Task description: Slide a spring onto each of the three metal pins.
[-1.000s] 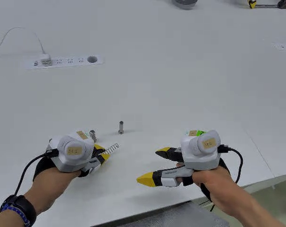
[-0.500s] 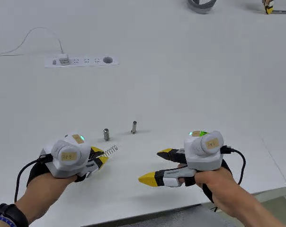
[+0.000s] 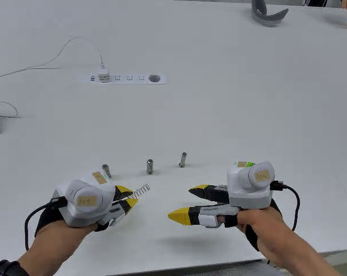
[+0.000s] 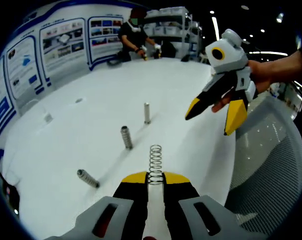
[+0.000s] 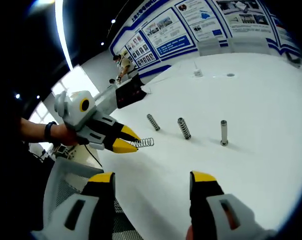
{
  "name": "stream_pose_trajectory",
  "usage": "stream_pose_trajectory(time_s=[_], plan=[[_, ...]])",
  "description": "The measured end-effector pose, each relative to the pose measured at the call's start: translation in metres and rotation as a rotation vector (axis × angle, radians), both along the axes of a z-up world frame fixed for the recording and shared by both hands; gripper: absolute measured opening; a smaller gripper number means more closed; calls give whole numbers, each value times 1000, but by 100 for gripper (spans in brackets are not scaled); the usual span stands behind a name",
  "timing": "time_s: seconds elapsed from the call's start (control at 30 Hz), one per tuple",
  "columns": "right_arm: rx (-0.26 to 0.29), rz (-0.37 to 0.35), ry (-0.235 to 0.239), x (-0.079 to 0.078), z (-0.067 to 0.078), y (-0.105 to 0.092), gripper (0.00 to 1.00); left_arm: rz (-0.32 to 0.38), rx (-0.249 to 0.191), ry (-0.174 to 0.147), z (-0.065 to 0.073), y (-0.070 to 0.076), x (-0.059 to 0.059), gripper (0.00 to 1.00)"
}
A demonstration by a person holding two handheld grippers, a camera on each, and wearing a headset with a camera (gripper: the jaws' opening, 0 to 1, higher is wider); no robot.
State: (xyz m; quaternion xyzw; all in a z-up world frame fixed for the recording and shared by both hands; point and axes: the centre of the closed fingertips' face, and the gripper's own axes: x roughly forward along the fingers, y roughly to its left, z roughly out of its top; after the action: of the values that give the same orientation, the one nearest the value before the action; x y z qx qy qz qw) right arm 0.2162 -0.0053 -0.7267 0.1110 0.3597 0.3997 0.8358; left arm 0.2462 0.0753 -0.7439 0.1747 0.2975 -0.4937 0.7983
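- Since that spring [image 3: 140, 190] is only thin wire, how do you reckon it will handle?
- Light and squashy, I'd judge. Pinched hard it would likely buckle or ping away. My left gripper [image 3: 129, 195] is closed on one end of it, so the free end pokes out past the tips, aimed roughly toward the bare pin [image 3: 182, 159]. Holding it by the end seems right to me, since the open mouth must go over the pin's top.
- Where is it from that pin?
- Nearer me and to the left of the bare pin, well apart from it, seemingly just above the table [image 3: 231, 103].
- And the rest?
- The middle pin [image 3: 150, 166] stands just left of the bare pin, and the end pin [image 3: 106, 171] is further left again. Both have coils round them. My right gripper [image 3: 182, 202] is spread wide with nothing in it, nearer me than the bare pin.
- What can't you make out?
- The pinched end is buried between the jaws, so I cannot tell how many turns I hold. The pins are too small for me to tell whether those two springs sit right down to the base, or how the bare pin is fixed to the table. In the gripper views the end pin looks tilted, though that may be the fisheye.
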Motion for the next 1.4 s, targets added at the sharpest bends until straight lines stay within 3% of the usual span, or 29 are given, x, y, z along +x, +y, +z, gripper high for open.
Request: stream_pose_trajectory(time_s=[0.17,0.37,0.87,1.4], plan=[[46,6,13,3,2,14,58,-7,4,1,1,7,-11,10],[152,-9,59,6,7,31,56,-23,3,-5,8,7,-20,10],[301,0,141,11,19,58,35,-58,-31,-33,28,-9,-29,10],[379,-15,145,16,35,58,18,-85,-47,-54,39,-12,-28,10]])
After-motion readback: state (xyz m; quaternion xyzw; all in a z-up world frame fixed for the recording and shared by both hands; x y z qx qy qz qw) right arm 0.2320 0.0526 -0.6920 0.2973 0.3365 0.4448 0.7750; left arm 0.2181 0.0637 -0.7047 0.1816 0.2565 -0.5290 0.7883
